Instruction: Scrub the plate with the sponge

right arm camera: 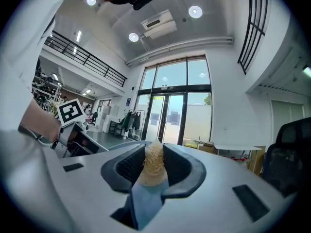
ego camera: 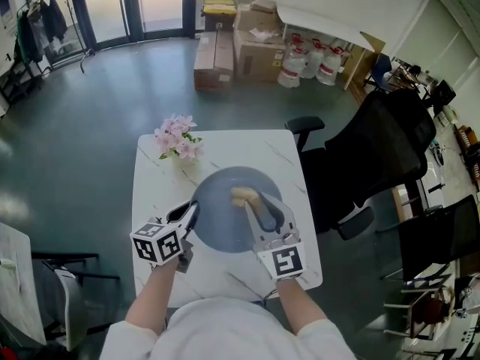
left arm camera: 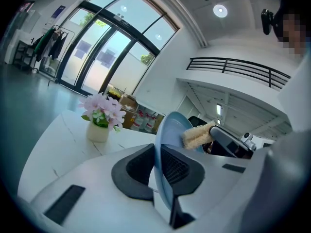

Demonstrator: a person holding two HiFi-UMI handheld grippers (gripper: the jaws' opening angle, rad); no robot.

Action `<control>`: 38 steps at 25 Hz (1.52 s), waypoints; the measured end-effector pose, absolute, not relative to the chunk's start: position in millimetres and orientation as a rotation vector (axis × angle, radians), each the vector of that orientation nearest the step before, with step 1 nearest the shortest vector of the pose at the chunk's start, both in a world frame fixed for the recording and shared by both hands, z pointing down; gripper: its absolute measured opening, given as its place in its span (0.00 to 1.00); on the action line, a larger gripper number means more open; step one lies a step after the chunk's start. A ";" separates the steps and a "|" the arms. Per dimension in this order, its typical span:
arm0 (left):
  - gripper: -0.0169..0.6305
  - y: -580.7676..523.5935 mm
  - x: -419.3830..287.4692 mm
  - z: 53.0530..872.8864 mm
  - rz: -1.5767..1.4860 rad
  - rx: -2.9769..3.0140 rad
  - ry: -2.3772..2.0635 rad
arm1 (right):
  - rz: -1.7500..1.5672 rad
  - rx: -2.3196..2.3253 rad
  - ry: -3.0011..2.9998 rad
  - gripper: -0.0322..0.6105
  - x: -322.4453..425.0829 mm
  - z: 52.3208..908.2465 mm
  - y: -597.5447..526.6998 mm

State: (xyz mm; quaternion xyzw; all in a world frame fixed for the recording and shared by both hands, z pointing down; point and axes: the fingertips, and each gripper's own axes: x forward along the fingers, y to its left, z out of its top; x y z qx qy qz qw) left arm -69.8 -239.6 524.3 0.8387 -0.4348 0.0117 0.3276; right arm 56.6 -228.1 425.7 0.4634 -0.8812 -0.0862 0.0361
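A pale blue plate [ego camera: 225, 208] is lifted above the white table [ego camera: 157, 171] and tilted on edge. My left gripper [ego camera: 189, 214] is shut on the plate's left rim; in the left gripper view the plate [left arm camera: 167, 144] stands edge-on between the jaws. My right gripper [ego camera: 259, 210] is shut on a tan sponge [ego camera: 244, 196], which presses on the plate's upper face. In the right gripper view the sponge [right arm camera: 154, 165] is squeezed between the pads, with the plate's blue surface just below it. The sponge [left arm camera: 197, 136] also shows against the plate in the left gripper view.
A small vase of pink flowers [ego camera: 177, 138] stands at the table's far left corner. A black office chair [ego camera: 375, 148] sits close to the table's right side. Cardboard boxes [ego camera: 240, 43] and bottles lie on the floor beyond.
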 end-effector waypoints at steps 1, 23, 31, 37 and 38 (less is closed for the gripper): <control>0.09 -240.7 -70.4 524.2 0.025 2.193 -1.140 | -0.263 1.438 -2.681 0.23 65.1 428.8 -229.1; 0.09 -240.6 -75.9 530.0 0.020 2.163 -1.168 | -0.136 1.165 -2.728 0.23 2.8 473.3 -183.7; 0.09 -223.1 -60.4 538.3 0.036 2.167 -1.110 | -0.291 1.296 -2.714 0.23 28.3 434.7 -221.2; 0.09 -227.4 -63.4 538.6 0.027 2.159 -1.118 | -0.249 1.491 -2.548 0.23 91.5 442.5 -237.9; 0.09 -229.3 -65.8 538.2 0.018 2.153 -1.125 | -0.231 1.517 -2.516 0.23 101.7 447.3 -238.2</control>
